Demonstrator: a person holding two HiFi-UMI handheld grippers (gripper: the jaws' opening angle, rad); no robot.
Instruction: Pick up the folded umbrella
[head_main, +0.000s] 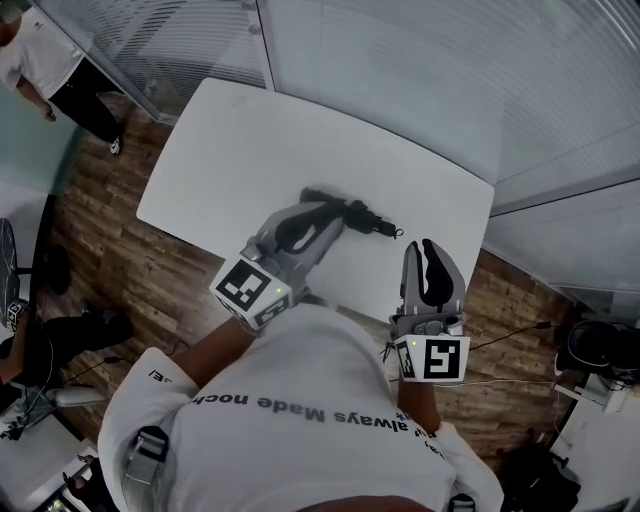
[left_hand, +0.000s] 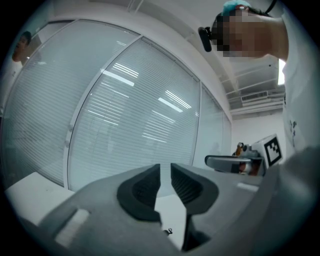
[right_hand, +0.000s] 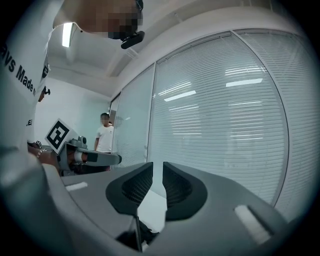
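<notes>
The folded black umbrella (head_main: 365, 217) lies on the white table (head_main: 230, 150), near its front edge, with its strap end pointing right. My left gripper (head_main: 332, 216) is held level over the umbrella's left part and hides that end. Its jaws stand together with only a slit between them (left_hand: 165, 172) and nothing in it. My right gripper (head_main: 430, 247) hovers just right of the umbrella's tip, also shut and empty (right_hand: 158, 170). A dark bit of the umbrella (right_hand: 142, 232) shows low under the right jaws, and its strap loop (left_hand: 169, 231) under the left ones.
Glass walls with blinds (head_main: 420, 70) run close behind the table. A person (head_main: 50, 65) stands at the far left on the wood floor (head_main: 120, 250). Cables and dark gear (head_main: 595, 350) lie at the right. The table's front edge is against my body.
</notes>
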